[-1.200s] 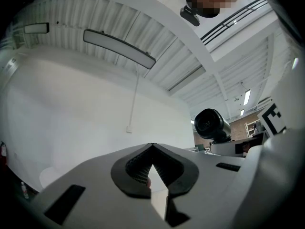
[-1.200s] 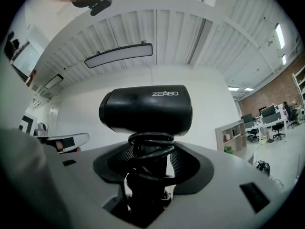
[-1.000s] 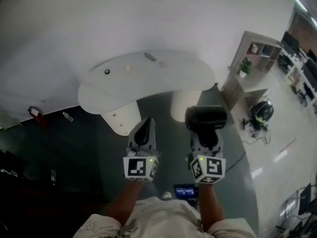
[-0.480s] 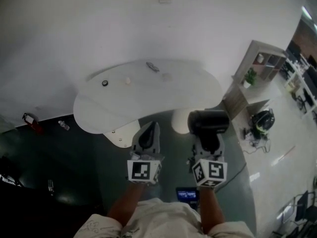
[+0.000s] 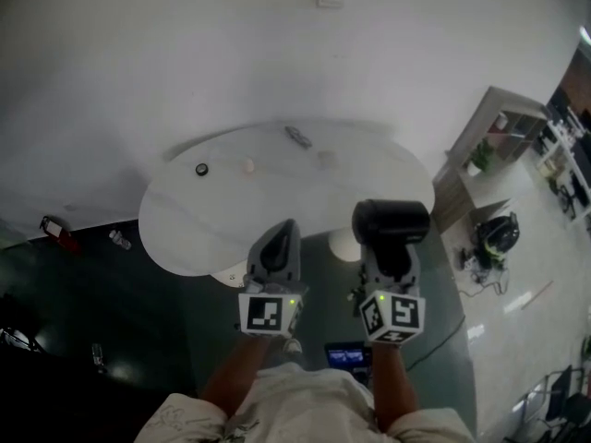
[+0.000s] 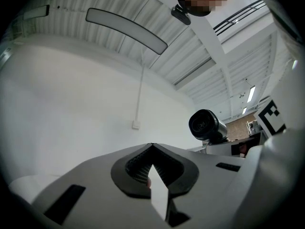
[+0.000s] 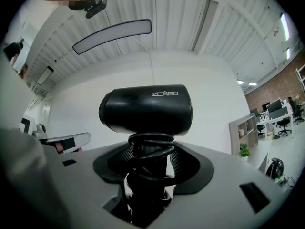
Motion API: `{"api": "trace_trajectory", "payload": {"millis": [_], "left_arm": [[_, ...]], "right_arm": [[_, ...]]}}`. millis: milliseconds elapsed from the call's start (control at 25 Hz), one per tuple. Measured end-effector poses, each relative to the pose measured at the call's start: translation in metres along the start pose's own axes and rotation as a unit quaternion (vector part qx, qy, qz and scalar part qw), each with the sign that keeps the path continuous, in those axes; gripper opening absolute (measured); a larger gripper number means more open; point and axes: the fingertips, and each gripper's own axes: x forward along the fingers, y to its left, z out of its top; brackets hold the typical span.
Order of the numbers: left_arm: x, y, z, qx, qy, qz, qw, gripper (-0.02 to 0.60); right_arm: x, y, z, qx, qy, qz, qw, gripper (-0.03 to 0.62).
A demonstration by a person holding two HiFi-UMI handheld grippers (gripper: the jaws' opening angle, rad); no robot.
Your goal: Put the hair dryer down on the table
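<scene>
A black hair dryer [image 5: 391, 221] stands upright in my right gripper [image 5: 389, 252], which is shut on its handle; the cord is coiled round that handle [image 7: 151, 151]. In the right gripper view the dryer's barrel [image 7: 147, 109] lies crosswise above the jaws. My left gripper [image 5: 281, 235] is beside it on the left, shut and empty, its tips meeting [image 6: 152, 145]; from there the dryer [image 6: 207, 124] shows at the right. Both grippers hover over the near edge of a white rounded table [image 5: 212, 215].
On the table's far part lie a small black round thing [image 5: 201, 169], a small white thing [image 5: 248, 165] and a grey item [image 5: 297, 137]. A shelf unit [image 5: 489, 146] and a dark bag [image 5: 496, 232] are at the right. A red object [image 5: 57, 232] lies on the floor at the left.
The table has come nearer and lower in the head view; both grippers now overlap its near edge. The dryer stays held the same way in the right gripper.
</scene>
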Motion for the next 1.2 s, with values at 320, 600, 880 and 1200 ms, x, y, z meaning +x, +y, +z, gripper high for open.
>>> {"api": "trace_trajectory", "payload": {"millis": [320, 600, 880, 1200], "left_arm": [[0.042, 0.023, -0.024, 0.003, 0.013, 0.007, 0.9999, -0.003], [0.107, 0.026, -0.043, 0.002, 0.011, 0.011, 0.9999, -0.003], [0.196, 0.008, -0.058, 0.011, 0.008, 0.009, 0.9999, -0.003], [0.276, -0.012, -0.066, 0.026, -0.002, 0.014, 0.9996, -0.003]], "right_arm": [[0.052, -0.007, -0.016, 0.01, 0.008, 0.003, 1.0, 0.242], [0.117, -0.037, -0.029, 0.013, 0.013, 0.015, 1.0, 0.242], [0.184, -0.089, -0.037, 0.018, 0.033, 0.024, 0.999, 0.242], [0.247, -0.151, -0.049, 0.03, 0.052, 0.032, 0.998, 0.242]]}}
